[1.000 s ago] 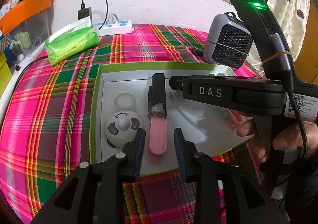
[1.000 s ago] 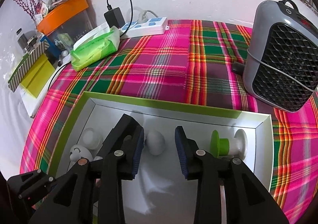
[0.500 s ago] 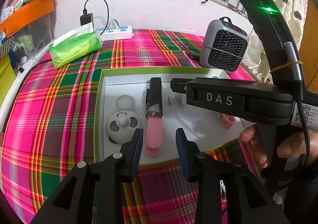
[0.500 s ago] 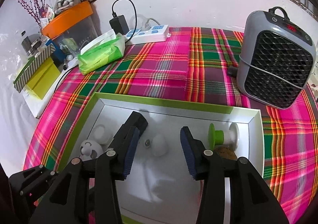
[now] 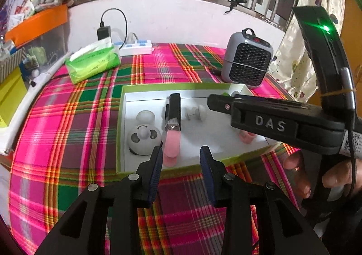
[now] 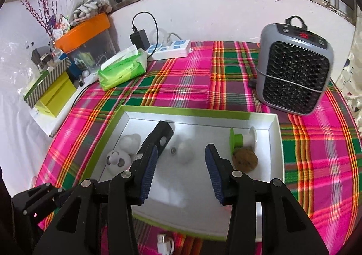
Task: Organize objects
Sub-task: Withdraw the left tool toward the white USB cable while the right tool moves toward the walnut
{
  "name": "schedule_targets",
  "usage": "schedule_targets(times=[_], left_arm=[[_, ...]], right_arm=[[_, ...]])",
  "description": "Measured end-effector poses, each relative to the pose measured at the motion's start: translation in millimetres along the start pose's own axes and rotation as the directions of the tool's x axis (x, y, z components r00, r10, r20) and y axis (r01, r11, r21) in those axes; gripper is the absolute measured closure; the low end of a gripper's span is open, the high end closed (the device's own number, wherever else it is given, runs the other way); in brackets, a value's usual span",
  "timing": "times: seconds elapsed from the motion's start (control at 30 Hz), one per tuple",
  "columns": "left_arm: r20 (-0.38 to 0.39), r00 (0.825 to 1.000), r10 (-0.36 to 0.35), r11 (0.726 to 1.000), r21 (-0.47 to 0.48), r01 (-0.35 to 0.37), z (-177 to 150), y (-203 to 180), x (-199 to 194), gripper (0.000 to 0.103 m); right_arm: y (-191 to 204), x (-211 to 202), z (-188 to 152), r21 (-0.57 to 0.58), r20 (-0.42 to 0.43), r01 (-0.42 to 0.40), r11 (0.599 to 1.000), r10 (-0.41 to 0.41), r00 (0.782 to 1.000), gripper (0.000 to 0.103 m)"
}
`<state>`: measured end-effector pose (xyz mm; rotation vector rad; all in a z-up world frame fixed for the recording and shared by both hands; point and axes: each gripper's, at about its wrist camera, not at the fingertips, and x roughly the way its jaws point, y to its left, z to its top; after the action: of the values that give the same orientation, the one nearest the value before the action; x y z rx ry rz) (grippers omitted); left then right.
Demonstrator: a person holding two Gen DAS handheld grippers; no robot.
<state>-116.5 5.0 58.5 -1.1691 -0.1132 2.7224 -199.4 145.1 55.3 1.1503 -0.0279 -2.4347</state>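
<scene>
The white tray (image 6: 275,141) with its green rim sits on the plaid-covered surface (image 6: 192,87), holding a round white panda-faced gadget (image 5: 143,139), a pink-and-black lighter (image 5: 173,128), a white knob (image 6: 185,153), a green-and-white stopper (image 6: 236,140) and a brown ball (image 6: 244,159) (all lying loose). The left gripper (image 5: 181,164) hovers spread and empty at the tray's near rim. The right gripper (image 6: 181,164), having just been opening, stands spread and empty above the tray. A grey heater (image 6: 294,73) stands behind.

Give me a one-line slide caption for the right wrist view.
Open right tongs above green-rimmed tray holding small white knob, brown cookie.
</scene>
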Motion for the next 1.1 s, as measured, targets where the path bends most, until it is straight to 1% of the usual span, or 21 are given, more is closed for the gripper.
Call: schedule_targets(times=[0.17, 0.53, 0.77, 0.87, 0.9, 1.0, 1.1], left_arm=[[0.013, 1.000, -0.006, 1.000, -0.007, 0.006, -6.2, -2.2, -11.5, 0.071], [0.034, 0.998, -0.045, 0.999, -0.011, 0.045, -24.9, -6.9, -36.8, 0.071], [0.024, 0.998, -0.063, 0.998, -0.018, 0.063, -38.0, -6.6, -39.4, 0.071], [0.015, 0.997, -0.069, 0.997, -0.022, 0.070, -44.0, -6.1, -37.9, 0.071], [0.009, 0.997, -0.071, 0.997, -0.021, 0.071, -46.0, -6.1, -36.8, 0.071], [-0.004, 0.997, -0.081, 0.996, -0.023, 0.081, -50.3, -7.1, -32.3, 0.071], [-0.014, 0.996, -0.089, 0.996, -0.024, 0.088, -55.6, -8.3, -29.9, 0.071]], right_arm=[[2.6, -16.3, -10.3, 0.008, 0.029, -0.002, 1.000, 0.001, 1.000, 0.058], [3.0, -51.3, -38.0, 0.025, 0.090, 0.031, 0.999, -0.033, 0.995, 0.058], [-0.5, -59.4, -62.8, 0.023, 0.097, 0.074, 0.997, -0.076, 0.992, 0.058], [-0.8, -65.9, -81.3, -0.004, 0.132, 0.141, 0.990, -0.139, 0.981, 0.058], [-1.4, -66.7, -85.1, -0.008, 0.131, 0.151, 0.988, -0.149, 0.980, 0.058], [-5.9, -67.1, -94.3, -0.003, 0.110, 0.121, 0.993, -0.120, 0.987, 0.058], [-6.9, -65.3, -101.7, -0.004, 0.095, 0.124, 0.992, -0.123, 0.988, 0.058]])
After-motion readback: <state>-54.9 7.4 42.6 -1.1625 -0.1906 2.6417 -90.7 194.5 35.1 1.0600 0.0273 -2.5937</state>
